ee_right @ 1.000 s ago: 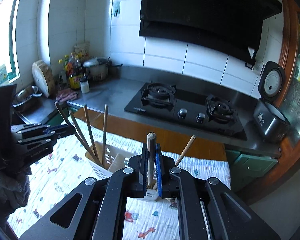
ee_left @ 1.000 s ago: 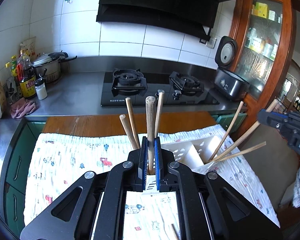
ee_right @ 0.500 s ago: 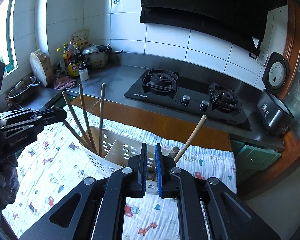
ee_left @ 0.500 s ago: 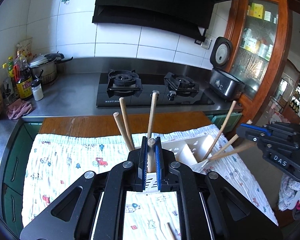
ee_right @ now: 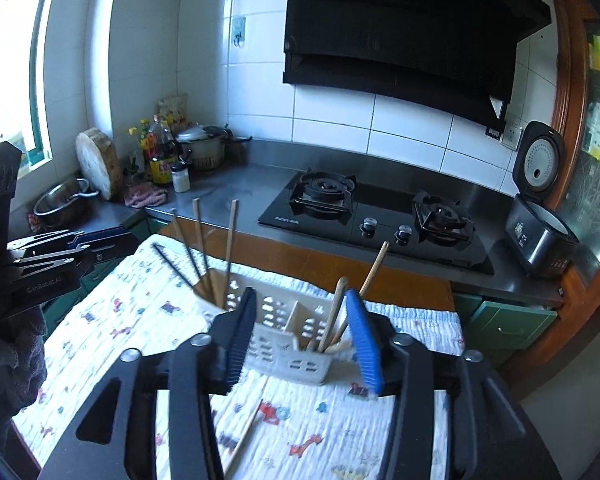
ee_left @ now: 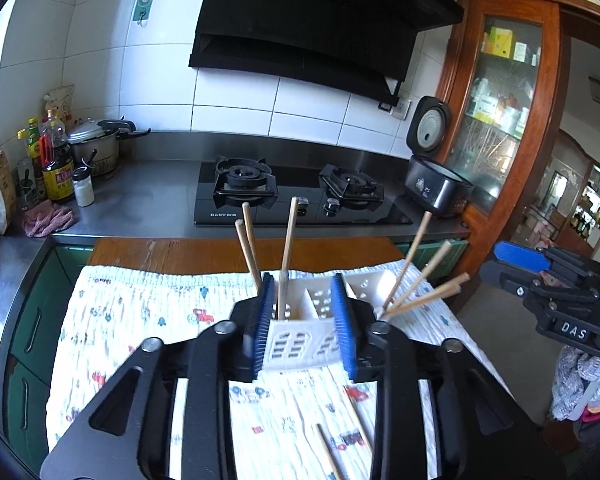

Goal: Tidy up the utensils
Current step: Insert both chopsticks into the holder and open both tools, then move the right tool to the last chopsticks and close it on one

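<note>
A white slotted utensil caddy stands on the patterned cloth; it also shows in the right wrist view. Wooden chopsticks stand in its left compartment and others lean out of its right one. My left gripper is open and empty, just in front of the caddy. My right gripper is open and empty over the caddy's near end, where chopsticks stand. Loose chopsticks lie on the cloth.
A wooden table edge lies beyond the cloth. Behind it are the steel counter, gas hob, rice cooker, bottles and pot. A wooden glass cabinet stands at right.
Both grippers were shut on a chopstick above the caddy. Both have opened and let the chopsticks drop into the compartments, and both have pulled back a little.
</note>
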